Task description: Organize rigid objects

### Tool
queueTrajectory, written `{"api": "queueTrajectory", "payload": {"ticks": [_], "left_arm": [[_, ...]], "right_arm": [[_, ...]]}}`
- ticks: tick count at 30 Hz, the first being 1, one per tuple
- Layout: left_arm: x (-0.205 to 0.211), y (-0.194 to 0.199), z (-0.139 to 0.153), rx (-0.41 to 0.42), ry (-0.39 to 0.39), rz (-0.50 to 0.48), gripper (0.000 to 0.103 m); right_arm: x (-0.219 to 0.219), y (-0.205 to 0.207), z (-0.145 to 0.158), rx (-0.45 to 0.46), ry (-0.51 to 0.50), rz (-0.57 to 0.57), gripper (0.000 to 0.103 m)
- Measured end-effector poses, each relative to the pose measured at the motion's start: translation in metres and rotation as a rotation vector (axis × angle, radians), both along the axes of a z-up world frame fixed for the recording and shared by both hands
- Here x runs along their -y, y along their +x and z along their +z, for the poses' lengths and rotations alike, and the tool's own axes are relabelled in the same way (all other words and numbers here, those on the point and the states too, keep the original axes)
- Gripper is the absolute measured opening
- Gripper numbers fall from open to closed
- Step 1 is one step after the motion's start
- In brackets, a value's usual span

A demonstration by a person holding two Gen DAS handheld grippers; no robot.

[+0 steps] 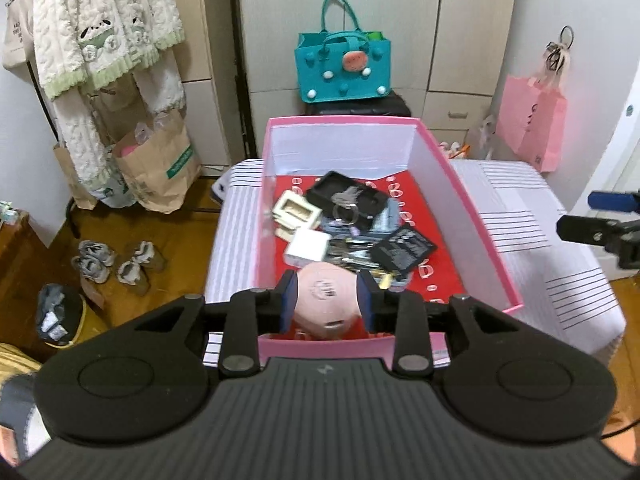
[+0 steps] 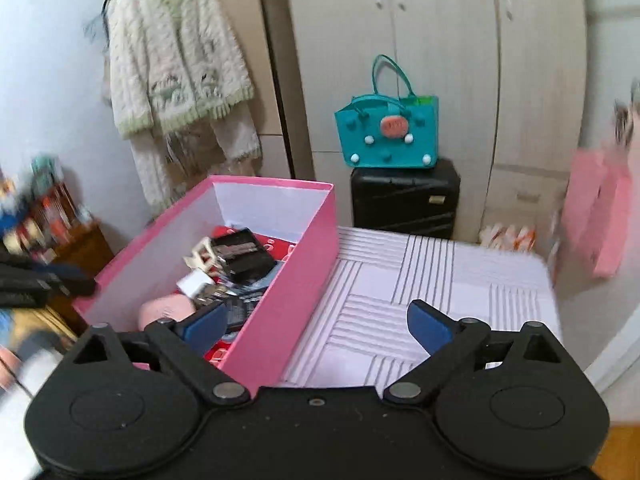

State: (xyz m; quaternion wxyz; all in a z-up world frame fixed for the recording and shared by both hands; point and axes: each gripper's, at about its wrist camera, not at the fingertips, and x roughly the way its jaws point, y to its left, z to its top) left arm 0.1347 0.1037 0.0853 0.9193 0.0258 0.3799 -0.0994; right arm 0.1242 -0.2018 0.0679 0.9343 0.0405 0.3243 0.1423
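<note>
Left tongs (image 1: 326, 300): clamped on a pink rounded case (image 1: 325, 298), a blue pad pressing each flank, held at the near end of the pink box (image 1: 472, 216).
Pink case: inside the box walls, just in front of the pile; whether it rests on the red floor or hangs above it I cannot tell.
Right tongs (image 2: 316, 326): spread wide apart, holding nothing, over the near corner of the box and the striped table (image 2: 440, 276).
Pile in box: white cube (image 1: 307, 251), cream frame (image 1: 295, 212), black tray (image 1: 346, 198), keys and a dark packet (image 1: 402, 249), all touching or overlapping.
Risk, slip: the case looks smooth and curved, so it could squirt out of the pads if the grip is loosened unevenly.
Risk, knock: lowering it farther forward could shove the cube or the keys.
Left view only: how the pads bite the case.
Right view only: the box's outer side wall and the bare table beside it.
</note>
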Motion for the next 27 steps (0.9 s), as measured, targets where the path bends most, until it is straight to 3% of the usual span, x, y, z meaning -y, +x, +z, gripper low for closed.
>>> {"api": "queueTrajectory", "payload": {"ticks": [4,9,14,20,23,27], "left_arm": [[0.017,-0.011,-0.002,0.009,-0.014,-0.035,0.035],[0.032,-0.025,0.001,0.054,-0.002,-0.024,0.042],[0.035,-0.039,0.006,0.075,-0.041,0.028,0.050],[0.038,-0.066,-0.003,0.187,-0.020,0.156,0.057],[0.035,-0.074,-0.012,0.176,-0.042,0.203,0.057],[0.041,-0.088,-0.015,0.188,-0.015,0.198,0.059]], "right_arm": [[0.023,-0.030,0.006,0.087,0.154,0.044,0.099],[0.028,-0.050,0.017,0.166,0.132,0.001,0.099],[0.040,-0.059,0.020,0.126,0.165,-0.091,0.096],[0.035,-0.081,0.015,0.115,0.052,-0.135,0.096],[0.025,-0.096,0.009,0.109,0.001,-0.135,0.096],[0.010,-0.109,0.008,0.125,-0.058,-0.127,0.096]]}}
